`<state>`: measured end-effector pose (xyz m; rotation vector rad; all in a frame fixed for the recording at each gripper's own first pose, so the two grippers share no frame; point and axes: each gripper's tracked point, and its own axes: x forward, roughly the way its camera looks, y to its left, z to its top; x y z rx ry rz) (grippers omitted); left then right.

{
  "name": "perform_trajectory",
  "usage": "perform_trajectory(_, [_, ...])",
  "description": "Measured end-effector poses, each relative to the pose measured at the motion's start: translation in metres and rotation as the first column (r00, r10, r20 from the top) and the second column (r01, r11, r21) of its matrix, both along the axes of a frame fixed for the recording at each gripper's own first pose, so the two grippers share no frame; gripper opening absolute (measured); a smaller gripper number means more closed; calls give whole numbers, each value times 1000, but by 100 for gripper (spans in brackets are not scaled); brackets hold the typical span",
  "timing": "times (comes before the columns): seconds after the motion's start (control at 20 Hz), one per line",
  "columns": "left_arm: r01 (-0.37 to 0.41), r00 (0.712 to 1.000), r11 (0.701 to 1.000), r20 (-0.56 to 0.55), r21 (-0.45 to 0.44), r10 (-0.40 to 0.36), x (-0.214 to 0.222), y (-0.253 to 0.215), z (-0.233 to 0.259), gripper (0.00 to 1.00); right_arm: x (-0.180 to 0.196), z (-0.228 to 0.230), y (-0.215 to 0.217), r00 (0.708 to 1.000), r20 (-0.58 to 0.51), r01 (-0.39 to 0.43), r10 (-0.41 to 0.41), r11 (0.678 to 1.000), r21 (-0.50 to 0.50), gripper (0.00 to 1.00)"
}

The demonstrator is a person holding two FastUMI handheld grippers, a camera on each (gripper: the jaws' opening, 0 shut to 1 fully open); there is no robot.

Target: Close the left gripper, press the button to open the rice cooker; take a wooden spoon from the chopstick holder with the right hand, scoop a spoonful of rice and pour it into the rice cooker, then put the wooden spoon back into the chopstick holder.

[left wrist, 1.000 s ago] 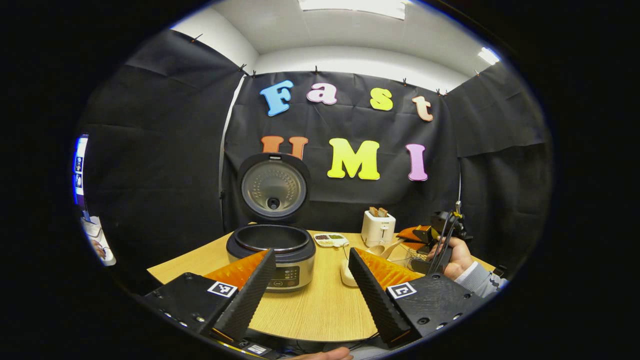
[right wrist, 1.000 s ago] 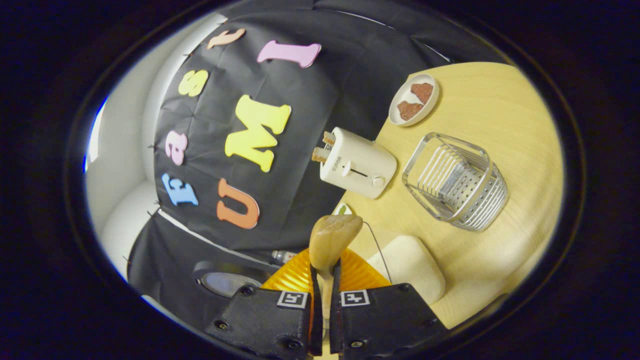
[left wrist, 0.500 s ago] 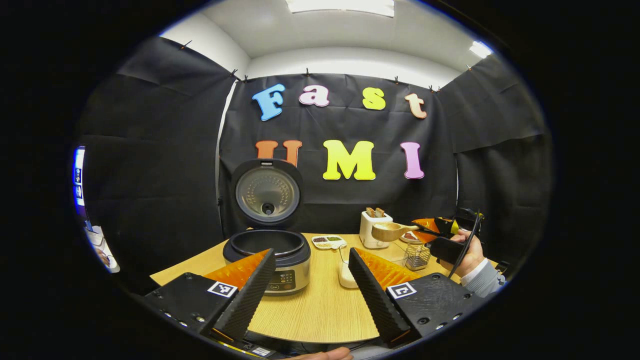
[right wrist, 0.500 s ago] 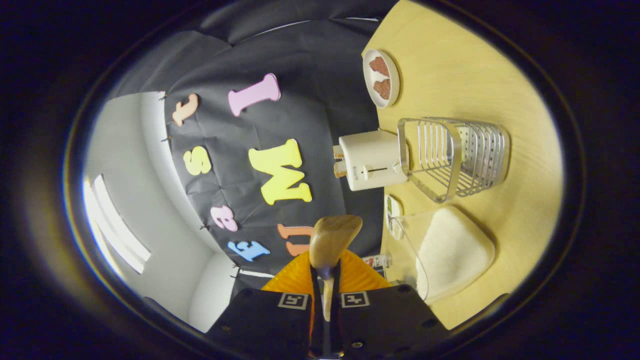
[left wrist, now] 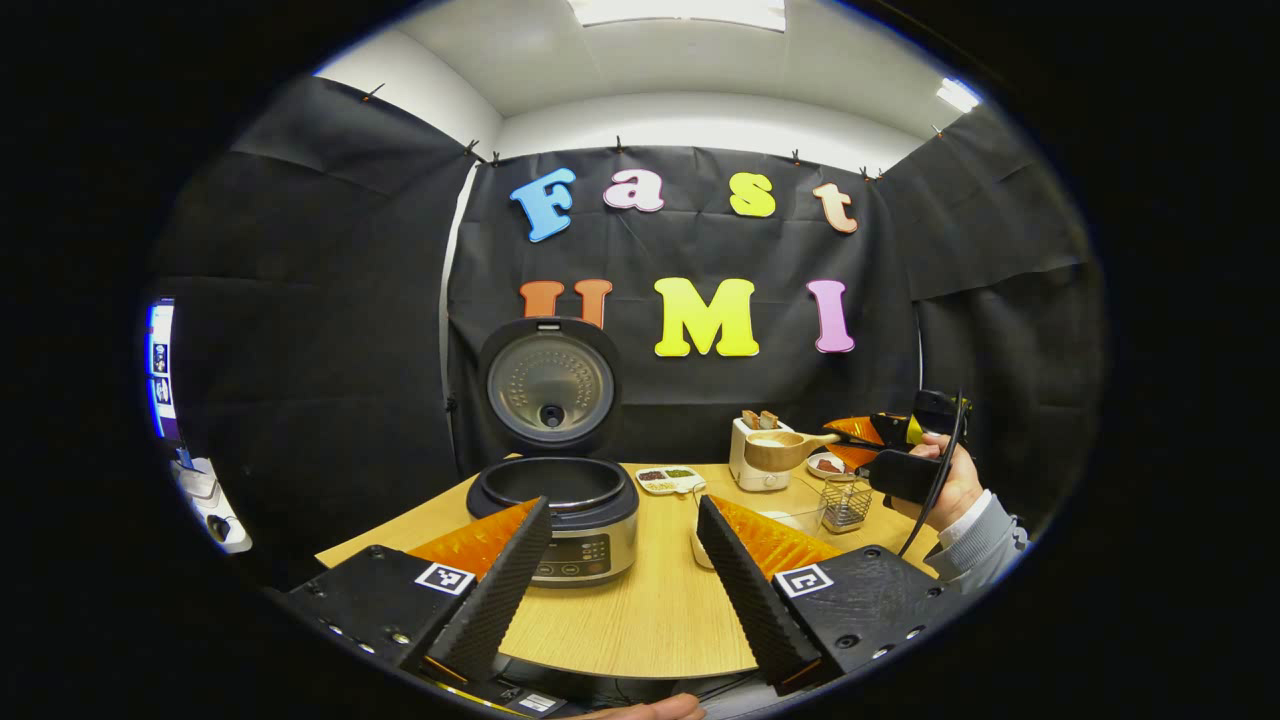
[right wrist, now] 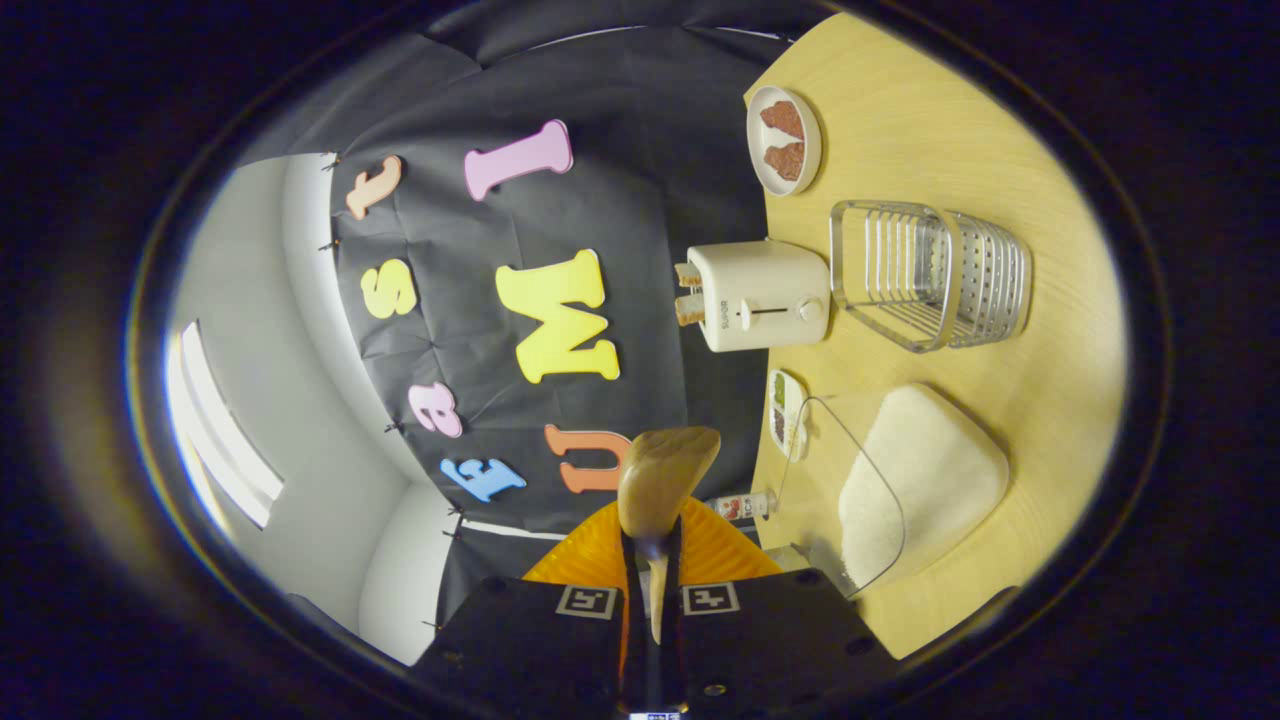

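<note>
The rice cooker (left wrist: 553, 505) stands open on the table, its lid (left wrist: 545, 385) upright and its pot dark inside. My left gripper (left wrist: 620, 575) is open, its fingers spread low in front of the cooker and touching nothing. To the right a hand holds my right gripper (left wrist: 868, 443), shut on the handle of the wooden spoon (left wrist: 772, 450). The spoon's bowl points toward the cooker, level and above the table, with something pale in it. In the right gripper view the spoon (right wrist: 662, 475) sticks out from my right gripper (right wrist: 650, 565). The rice container (right wrist: 922, 485) lies below it. The wire chopstick holder (right wrist: 932, 273) stands beyond.
A white toaster (right wrist: 762, 295) with bread in it stands at the table's back edge. A plate (right wrist: 786, 140) with reddish pieces and a small sectioned dish (left wrist: 667, 480) sit nearby. The table's front edge (left wrist: 640, 668) runs just under my left gripper's fingers.
My right gripper has risen from beside the rice container, carrying the spoon up and rolling it level. The left gripper has drifted back slightly and stays open.
</note>
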<state>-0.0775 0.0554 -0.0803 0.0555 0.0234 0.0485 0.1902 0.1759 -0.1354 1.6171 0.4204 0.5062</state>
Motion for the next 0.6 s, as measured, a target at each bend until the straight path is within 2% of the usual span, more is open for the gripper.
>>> perform_trajectory(0.3, [-19,1000,999,3,-44,20,-16,32,-2,94,-6,21,66,996,32,-76,79,995,-67,10])
perform_trajectory(0.45, [-40,999,999,0,-30,41,-24,49,-6,94,-6,31,101,991,45,-122,127,989,-86,11])
perform_trajectory(0.6, [-52,999,999,-9,-13,52,-28,58,-14,94,1,39,130,988,61,-133,144,979,-155,10])
